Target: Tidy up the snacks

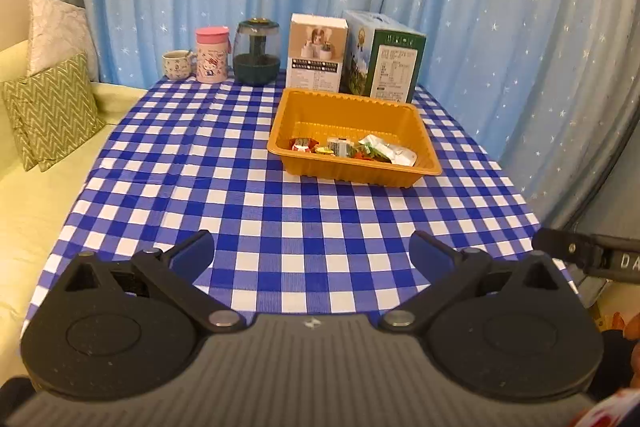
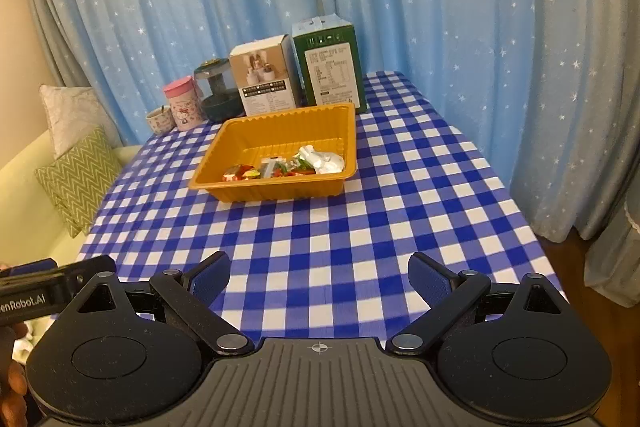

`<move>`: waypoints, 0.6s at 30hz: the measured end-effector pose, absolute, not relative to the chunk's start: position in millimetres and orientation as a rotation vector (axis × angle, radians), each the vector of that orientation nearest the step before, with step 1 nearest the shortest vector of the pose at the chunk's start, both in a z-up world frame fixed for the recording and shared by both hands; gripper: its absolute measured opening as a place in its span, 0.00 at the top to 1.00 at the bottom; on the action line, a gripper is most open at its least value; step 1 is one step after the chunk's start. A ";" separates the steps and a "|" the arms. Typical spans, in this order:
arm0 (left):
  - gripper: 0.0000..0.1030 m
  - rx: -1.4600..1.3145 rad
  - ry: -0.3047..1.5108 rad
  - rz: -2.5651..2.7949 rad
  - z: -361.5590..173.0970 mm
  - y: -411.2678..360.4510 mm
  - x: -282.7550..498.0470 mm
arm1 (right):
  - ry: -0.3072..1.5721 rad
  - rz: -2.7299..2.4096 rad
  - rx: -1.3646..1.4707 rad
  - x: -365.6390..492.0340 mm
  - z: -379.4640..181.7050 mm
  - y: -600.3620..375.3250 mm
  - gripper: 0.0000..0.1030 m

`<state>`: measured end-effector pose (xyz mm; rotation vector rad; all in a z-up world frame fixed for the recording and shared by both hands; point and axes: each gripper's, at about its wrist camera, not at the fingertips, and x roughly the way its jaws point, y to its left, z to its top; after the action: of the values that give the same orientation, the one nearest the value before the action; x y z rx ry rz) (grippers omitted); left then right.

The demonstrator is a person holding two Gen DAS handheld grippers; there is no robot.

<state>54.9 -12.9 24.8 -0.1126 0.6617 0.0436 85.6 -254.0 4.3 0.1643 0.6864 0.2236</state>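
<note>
An orange plastic tray (image 1: 304, 107) (image 2: 240, 131) sits on the blue-and-white checked tablecloth toward the back. Several wrapped snacks (image 1: 352, 149) (image 2: 288, 165) lie along its near side, red and yellow ones at the left, white ones at the right. My left gripper (image 1: 312, 253) hangs open over the near part of the table, well short of the tray, with nothing between its blue pads. My right gripper (image 2: 319, 275) is likewise open and empty, also near the front edge. Each gripper's body shows at the other view's side edge.
Behind the tray stand a white box (image 1: 318, 51) (image 2: 266, 81) and a green carton (image 1: 384, 61) (image 2: 330, 67). Left of them are a dark jar (image 1: 257, 51), a pink cup (image 1: 212, 55) and a small mug (image 1: 176, 65). A sofa with cushions (image 1: 50, 107) borders the left; curtains hang behind.
</note>
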 end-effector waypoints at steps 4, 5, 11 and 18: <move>0.00 -0.105 0.654 0.042 38.2 -21.7 35.3 | 0.691 0.213 0.167 61.4 13.7 -258.7 0.08; 0.00 -0.105 0.653 0.040 40.6 -23.6 31.3 | 0.693 0.207 0.170 55.3 15.7 -259.6 0.08; 0.00 -0.093 0.647 0.051 50.1 -29.7 9.3 | 0.680 0.224 0.139 24.8 27.3 -258.1 0.08; 0.00 -0.065 0.634 0.053 57.2 -37.1 -10.1 | 0.670 0.250 0.107 2.5 38.3 -253.5 0.08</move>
<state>-10.1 -37.1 57.2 -0.0648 0.6339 0.0530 2.5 -253.5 38.3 0.1070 0.6698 0.2501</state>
